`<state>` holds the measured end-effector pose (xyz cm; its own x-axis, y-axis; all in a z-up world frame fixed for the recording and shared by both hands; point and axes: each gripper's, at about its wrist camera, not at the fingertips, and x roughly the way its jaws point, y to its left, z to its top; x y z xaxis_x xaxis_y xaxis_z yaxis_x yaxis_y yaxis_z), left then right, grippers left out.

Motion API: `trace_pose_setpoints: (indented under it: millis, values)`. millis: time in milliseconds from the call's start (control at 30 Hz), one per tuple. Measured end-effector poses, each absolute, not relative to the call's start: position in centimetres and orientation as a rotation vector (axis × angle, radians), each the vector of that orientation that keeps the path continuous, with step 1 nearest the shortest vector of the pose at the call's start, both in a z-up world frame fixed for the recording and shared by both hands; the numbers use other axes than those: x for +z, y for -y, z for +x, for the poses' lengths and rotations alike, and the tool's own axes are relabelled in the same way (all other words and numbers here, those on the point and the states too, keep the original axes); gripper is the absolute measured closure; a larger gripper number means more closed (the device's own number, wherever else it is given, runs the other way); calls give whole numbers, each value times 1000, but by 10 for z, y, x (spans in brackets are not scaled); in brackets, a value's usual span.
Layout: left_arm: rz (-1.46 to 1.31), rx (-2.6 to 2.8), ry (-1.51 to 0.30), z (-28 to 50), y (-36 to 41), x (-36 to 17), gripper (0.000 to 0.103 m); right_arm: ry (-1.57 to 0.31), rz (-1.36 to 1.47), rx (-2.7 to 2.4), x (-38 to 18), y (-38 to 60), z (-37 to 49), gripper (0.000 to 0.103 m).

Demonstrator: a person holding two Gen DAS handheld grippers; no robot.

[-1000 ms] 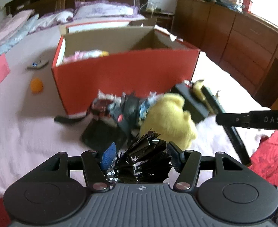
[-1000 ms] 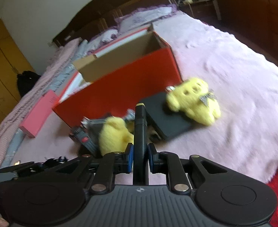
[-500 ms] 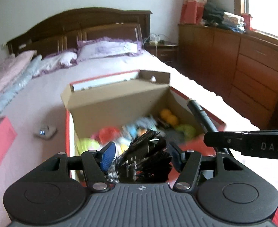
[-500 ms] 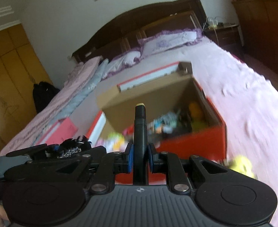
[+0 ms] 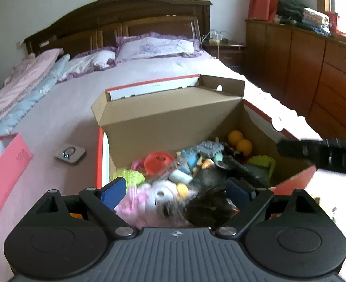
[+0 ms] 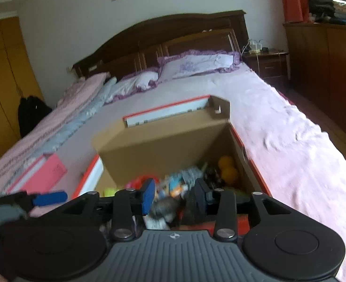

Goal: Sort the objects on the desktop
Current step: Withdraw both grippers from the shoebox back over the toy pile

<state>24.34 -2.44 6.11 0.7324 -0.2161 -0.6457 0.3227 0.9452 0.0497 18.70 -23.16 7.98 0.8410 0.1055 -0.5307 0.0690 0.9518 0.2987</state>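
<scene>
The red shoe box stands open on the bed, its brown inside filled with several small toys and two orange balls. My left gripper hangs over the box's near end, its jaws opening wide. A black shiny tinsel bundle is blurred between the pads, loose and dropping. My right gripper is over the same box, jaws opening. No pen stands between its pads; a dark blurred shape hangs just by the right pad. The left gripper's blue pad shows at the left edge.
A pink box and a small white device lie on the bed left of the shoe box. Pillows and a dark headboard are at the far end. Wooden cabinets line the right side.
Both grippers rose from the pile on the bed to above the red box. The left let go of the black tinsel. The right opened and the black pen left its jaws.
</scene>
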Motion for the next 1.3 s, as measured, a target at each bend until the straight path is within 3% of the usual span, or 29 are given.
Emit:
trace_pose_setpoints:
  millis: [267,667,833,1000,1300]
  values:
    - [100,-285,-686,185,9,63,6,-611,322,14,60,227,114,53]
    - [40,-239,-805,108,-13,32,6,-721,301,42,21,198,42,52]
    - [22,-204,-832,95,-19,26,6,-717,282,32,17,191,20,44]
    - [49,-199,-841,82,-14,21,6,-687,248,9,15,189,7,29]
    - [101,-211,-858,71,-2,10,6,-708,267,-24,4,201,-4,26]
